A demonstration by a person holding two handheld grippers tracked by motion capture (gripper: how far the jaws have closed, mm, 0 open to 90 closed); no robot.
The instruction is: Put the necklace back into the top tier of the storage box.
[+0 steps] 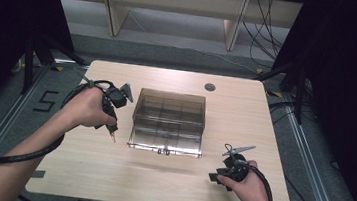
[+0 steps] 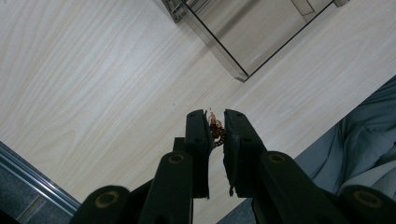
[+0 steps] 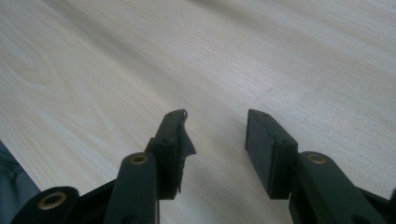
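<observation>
A clear smoky plastic organiser box with inner compartments lies open at the table's middle, its lid folded toward me. My left gripper hangs just left of the lid, pointing down at the table. In the left gripper view its jaws are shut on a small brown-and-red twisted object, and a corner of the lid shows beyond. My right gripper rests low at the table's front right, open, with nothing between its pads.
A light wooden table carries everything. A round cable grommet sits near the far edge. Black cables trail from both grippers. Metal frame rails run along both sides of the table on the floor.
</observation>
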